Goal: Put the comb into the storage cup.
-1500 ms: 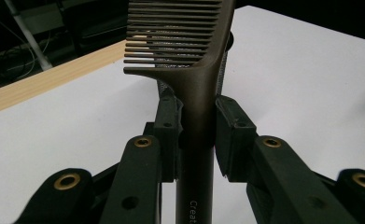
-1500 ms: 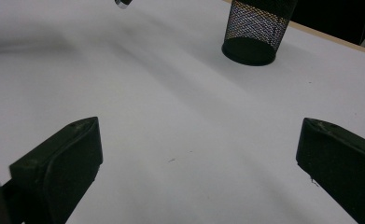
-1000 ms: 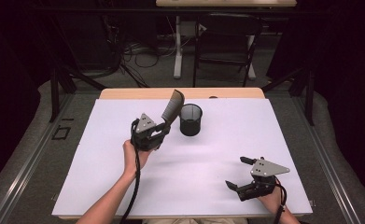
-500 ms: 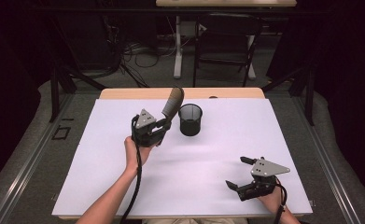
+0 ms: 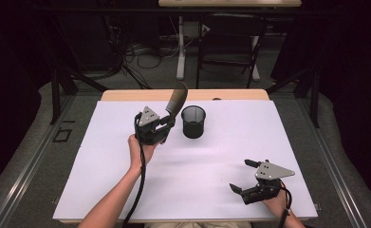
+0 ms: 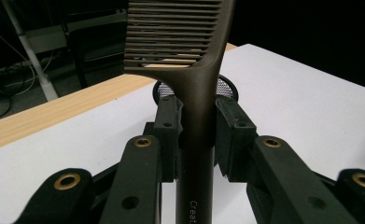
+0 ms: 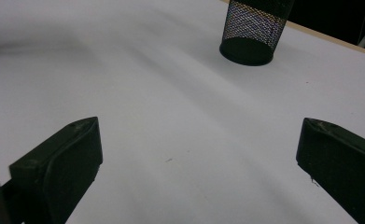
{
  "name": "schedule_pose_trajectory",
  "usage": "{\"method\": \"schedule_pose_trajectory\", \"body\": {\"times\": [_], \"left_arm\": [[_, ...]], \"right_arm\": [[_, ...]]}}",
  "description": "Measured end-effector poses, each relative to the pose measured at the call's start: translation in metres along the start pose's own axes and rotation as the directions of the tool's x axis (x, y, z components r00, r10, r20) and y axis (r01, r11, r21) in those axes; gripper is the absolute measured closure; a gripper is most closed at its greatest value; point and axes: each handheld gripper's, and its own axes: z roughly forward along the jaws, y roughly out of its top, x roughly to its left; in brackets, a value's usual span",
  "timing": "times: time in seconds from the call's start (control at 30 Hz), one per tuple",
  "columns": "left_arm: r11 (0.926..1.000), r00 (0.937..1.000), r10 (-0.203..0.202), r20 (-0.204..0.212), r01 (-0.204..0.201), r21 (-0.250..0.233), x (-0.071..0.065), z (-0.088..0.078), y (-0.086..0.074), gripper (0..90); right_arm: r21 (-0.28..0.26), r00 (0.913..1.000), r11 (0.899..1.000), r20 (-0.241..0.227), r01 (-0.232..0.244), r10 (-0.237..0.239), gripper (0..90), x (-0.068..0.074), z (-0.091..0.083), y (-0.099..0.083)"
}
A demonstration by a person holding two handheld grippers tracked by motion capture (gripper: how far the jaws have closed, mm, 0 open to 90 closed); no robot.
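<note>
left tool point(image 5: 166, 124): clamped on comb point(image 5: 176, 100) handle, teeth end raised
mesh cup point(image 5: 193, 121): just right of the comb, upright
right tool point(image 5: 242, 176): spread wide, held idle on desk point(image 5: 102, 180)

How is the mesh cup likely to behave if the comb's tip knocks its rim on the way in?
The mesh cup looks like thin wire mesh and holds nothing visible, so it is probably light and may slide or tip. Its solid base sits flat on the table, which should steady it somewhat. The comb looks rigid, so it would push, not bend.
</note>
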Motion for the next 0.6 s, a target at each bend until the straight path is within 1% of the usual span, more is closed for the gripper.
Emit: {"method": "schedule_pose_trajectory", "body": {"times": [0.3, 0.43, 0.6], "left_arm": [[0.9999, 1.0, 0.002, -0.002, -0.002, -0.011, 0.002, 0.005, 0.007, 72.3], [0.9998, 1.0, -0.008, -0.002, 0.008, -0.02, 0.003, 0.008, 0.009, 72.3], [0.9997, 1.0, -0.007, 0.001, 0.007, -0.024, 0.003, 0.01, 0.012, 72.3]], "right_arm": [[-0.001, 1.0, 1.0, 0.001, -0.001, 0.001, 0.1, 0.0, 0.0, 0.0], [-0.001, 1.0, 1.0, -0.001, 0.001, -0.001, 0.1, 0.0, 0.0, 0.0], [-0.001, 1.0, 1.0, -0.002, 0.001, -0.001, 0.1, 0.0, 0.0, 0.0]]}}
